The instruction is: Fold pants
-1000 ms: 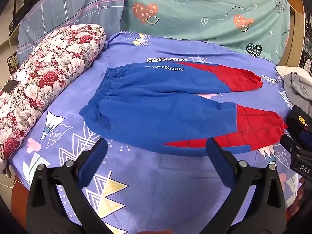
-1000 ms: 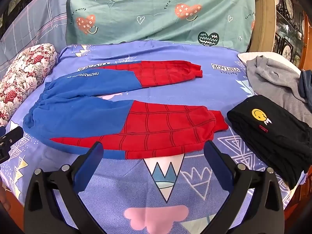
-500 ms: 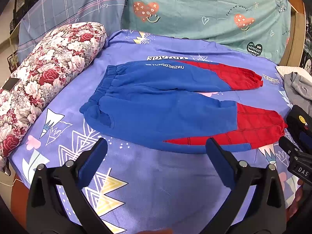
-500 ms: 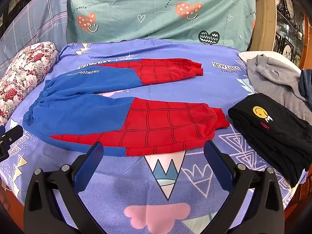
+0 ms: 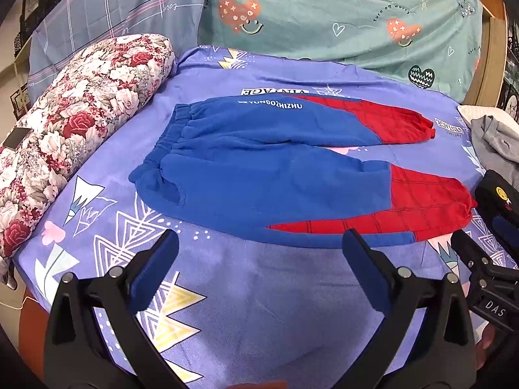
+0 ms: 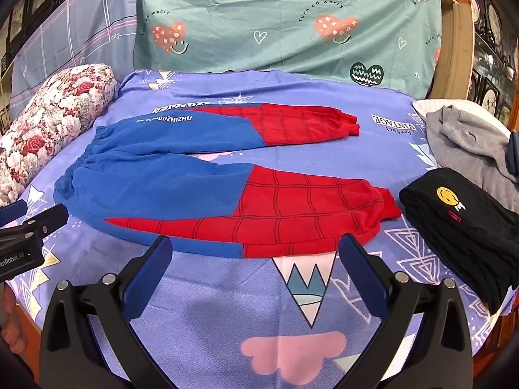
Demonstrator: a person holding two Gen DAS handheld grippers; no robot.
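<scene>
Blue and red pants [image 5: 275, 175] lie flat on the purple bed sheet [image 5: 259, 291], waistband to the left, both legs spread to the right with red cuffs. They also show in the right wrist view [image 6: 227, 188]. My left gripper [image 5: 259, 246] is open and empty, hovering just in front of the near leg's blue part. My right gripper [image 6: 254, 246] is open and empty, just in front of the near leg's red lower edge. Each gripper's tip shows at the other view's edge.
A floral bolster pillow [image 5: 74, 129] lies along the left. A folded black garment with a yellow smiley [image 6: 460, 227] and a grey garment [image 6: 467, 142] lie at the right. A teal cover [image 6: 285, 22] rises behind the bed. The sheet's near edge drops off below the grippers.
Both grippers have moved slightly forward toward the near leg of the pants. The pants have not moved.
</scene>
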